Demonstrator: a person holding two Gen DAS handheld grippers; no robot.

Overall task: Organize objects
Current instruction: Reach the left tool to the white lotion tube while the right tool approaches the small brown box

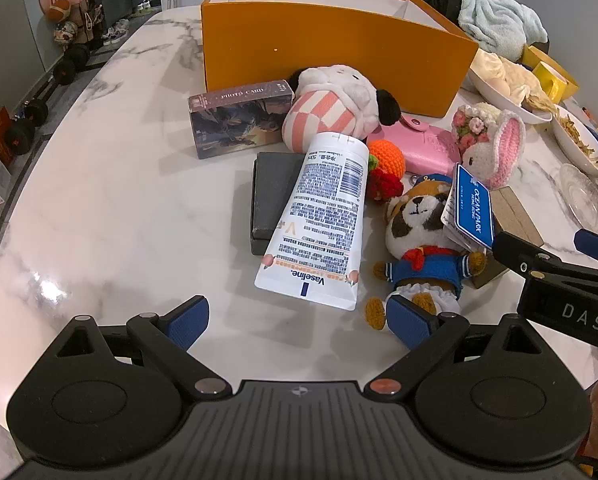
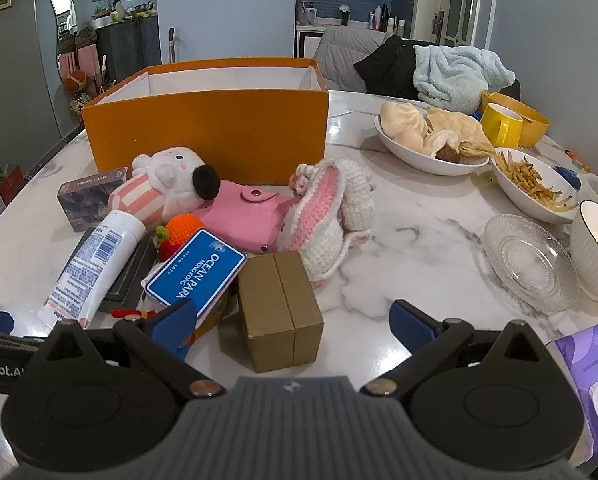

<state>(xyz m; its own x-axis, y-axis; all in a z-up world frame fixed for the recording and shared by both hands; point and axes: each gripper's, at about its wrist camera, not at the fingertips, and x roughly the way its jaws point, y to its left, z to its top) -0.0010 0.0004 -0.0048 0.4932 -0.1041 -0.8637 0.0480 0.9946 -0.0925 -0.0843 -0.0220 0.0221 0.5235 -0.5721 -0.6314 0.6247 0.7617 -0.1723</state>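
Black hand-held gripper with blue pads, silver screws.

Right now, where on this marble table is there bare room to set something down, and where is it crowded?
Free: the marble left of the photo card box and Vaseline tube; also the patch between the gold box, crochet bunny and glass dish. Crowded: the pile before the orange box, and the food bowls at the right edge.
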